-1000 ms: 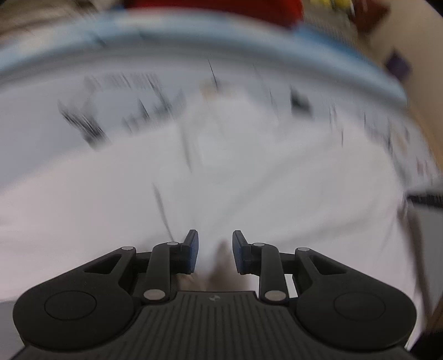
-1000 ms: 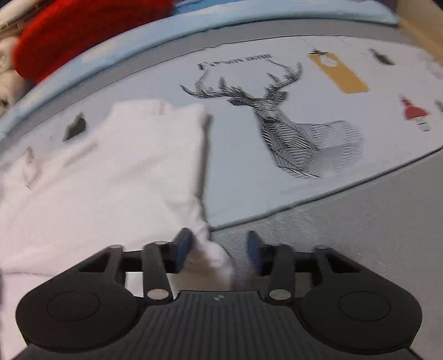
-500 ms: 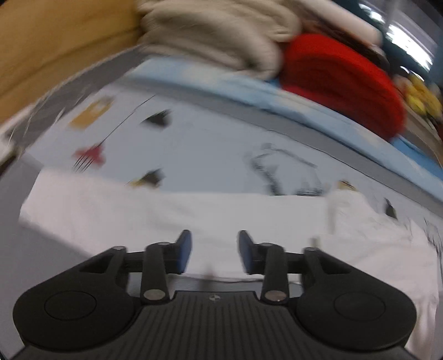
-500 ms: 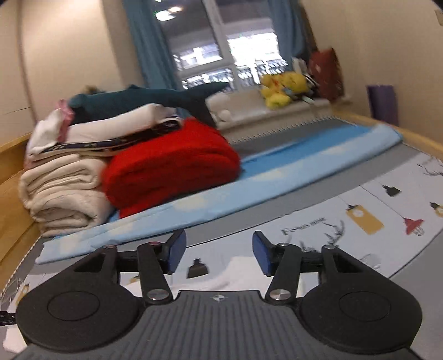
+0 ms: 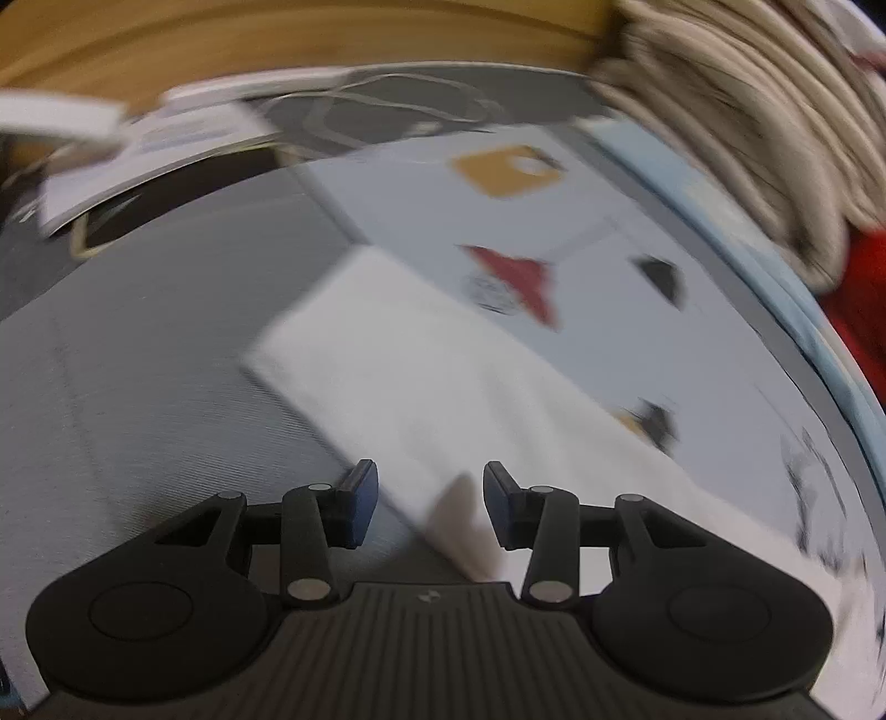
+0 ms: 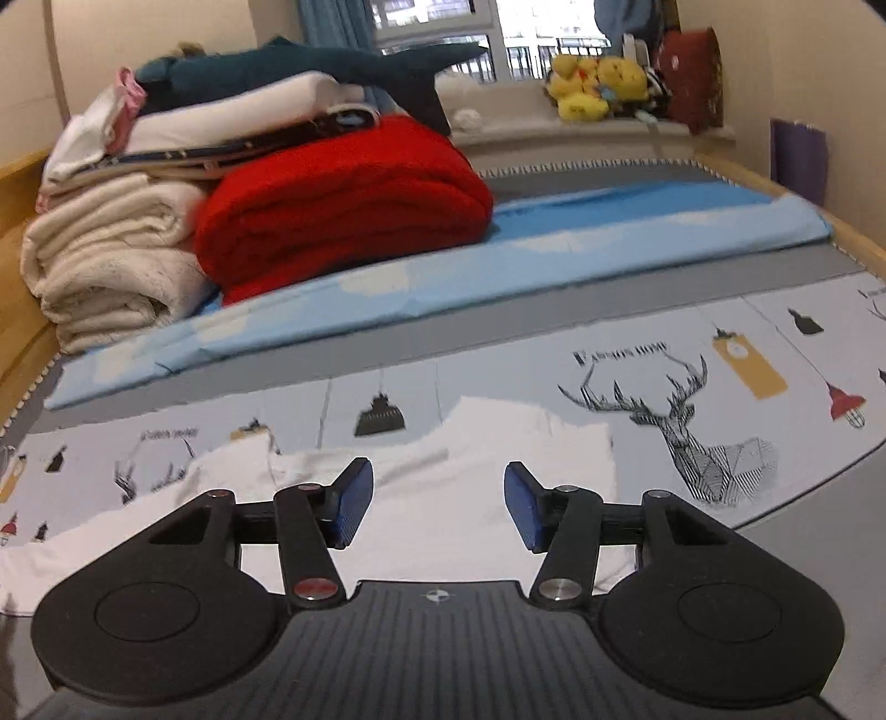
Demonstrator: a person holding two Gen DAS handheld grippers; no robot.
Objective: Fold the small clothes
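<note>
A white garment (image 5: 421,365) lies flat on the printed bed sheet (image 5: 581,232), folded into a long band. My left gripper (image 5: 423,501) is open and empty, hovering over the garment's near edge. In the right wrist view the same white garment (image 6: 443,487) spreads across the sheet under my right gripper (image 6: 437,501), which is open, empty and raised above it. The left wrist view is blurred.
A red folded blanket (image 6: 343,205) and a stack of cream blankets (image 6: 111,260) sit at the back on a light blue sheet (image 6: 554,243). A wooden bed rail (image 5: 277,39) and papers (image 5: 144,149) lie to the left. Yellow plush toys (image 6: 598,83) sit on the windowsill.
Both grippers let go of the white garment and lifted away. The left one swung left toward the garment's far end; the right one tilted up to face the window. Both jaws opened wider.
</note>
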